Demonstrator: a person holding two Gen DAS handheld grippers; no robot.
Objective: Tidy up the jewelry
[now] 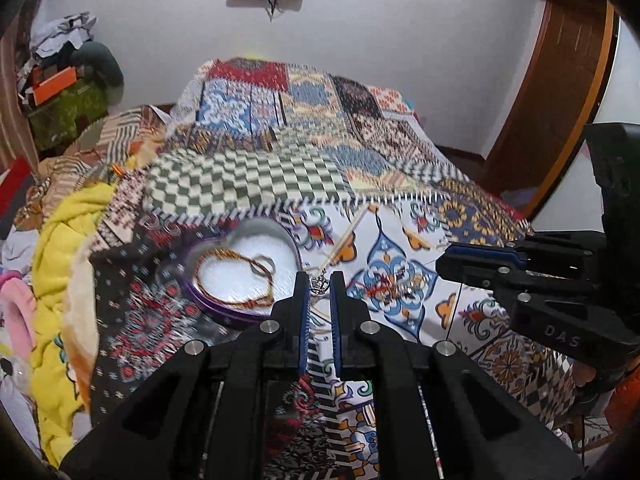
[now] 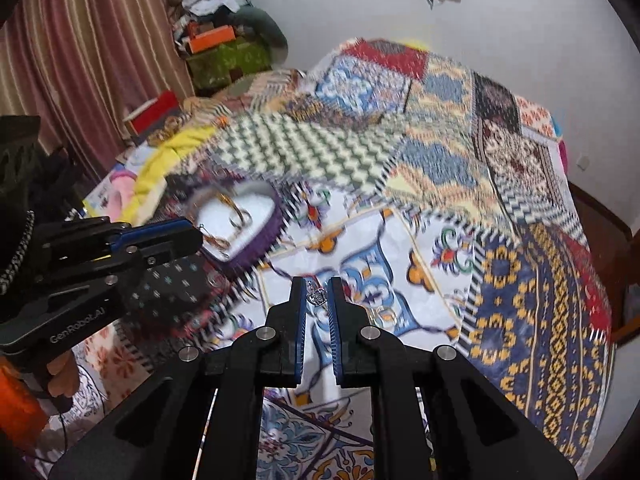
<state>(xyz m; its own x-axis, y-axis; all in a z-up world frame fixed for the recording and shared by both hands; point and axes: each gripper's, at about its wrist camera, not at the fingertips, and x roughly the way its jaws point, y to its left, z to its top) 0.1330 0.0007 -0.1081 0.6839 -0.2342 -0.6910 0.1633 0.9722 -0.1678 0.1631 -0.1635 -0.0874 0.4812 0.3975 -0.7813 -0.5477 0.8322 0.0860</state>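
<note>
My left gripper is shut on a small silver crown-shaped piece held at its fingertips. It hovers just right of the purple heart-shaped box. The box has a white lining, and a brown beaded bracelet and a ring lie in it. My right gripper pinches a second silver crown-shaped piece above the patterned bedspread. The heart box sits to its upper left, blurred. Each gripper appears in the other's view: the right gripper and the left gripper.
Some loose silver and red jewelry lies on the bedspread between the two grippers. A yellow blanket and crumpled clothes lie on the left. Boxes are stacked by the curtain. A wooden door frame stands on the right.
</note>
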